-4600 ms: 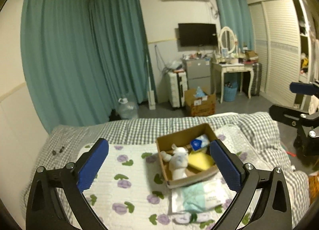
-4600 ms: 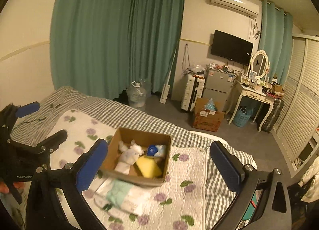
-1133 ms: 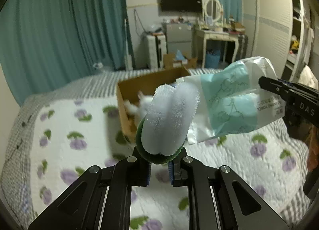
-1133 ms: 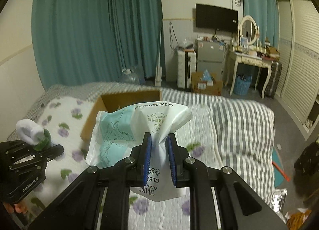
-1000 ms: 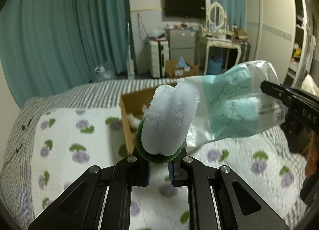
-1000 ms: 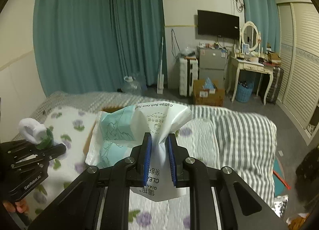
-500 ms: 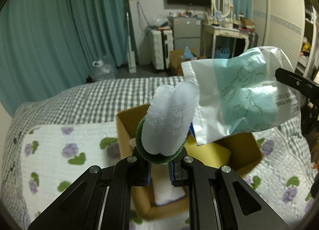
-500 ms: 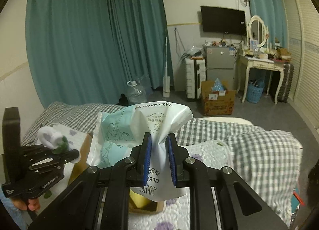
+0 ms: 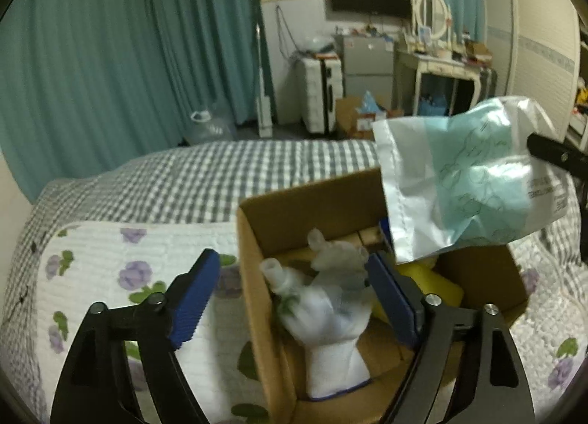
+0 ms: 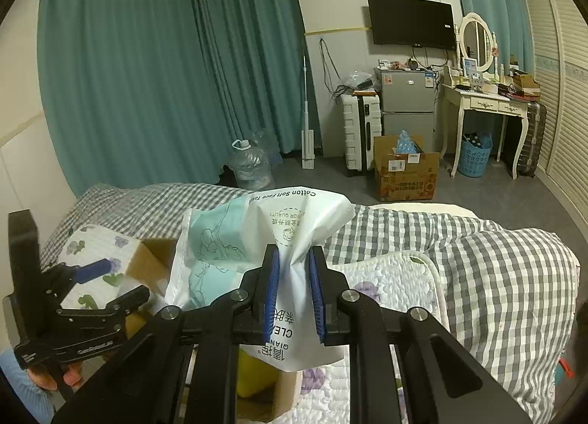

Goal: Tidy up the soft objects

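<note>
A cardboard box (image 9: pixel 312 199) sits on the bed. My left gripper (image 9: pixel 294 295) is open above its left side. Below it a white and green sock (image 9: pixel 330 317) lies blurred in the box, beside a white plush toy (image 9: pixel 330 258) and a yellow sponge (image 9: pixel 437 288). My right gripper (image 10: pixel 294 295) is shut on a white and teal pack of cotton face towels (image 10: pixel 264 236), held above the right part of the box; the pack also shows in the left wrist view (image 9: pixel 466 177). The left gripper shows in the right wrist view (image 10: pixel 106 280).
The box stands on a white quilted pad with purple flowers (image 9: pixel 110 269) over a grey checked bedspread (image 10: pixel 477 258). Beyond the bed are teal curtains, a water jug (image 10: pixel 250 163), a suitcase, a small fridge, a floor carton (image 10: pixel 404 170) and a dressing table (image 10: pixel 488 104).
My left gripper has opened and the sock has dropped from it into the box. Both grippers have moved over the box; the right one still holds the pack.
</note>
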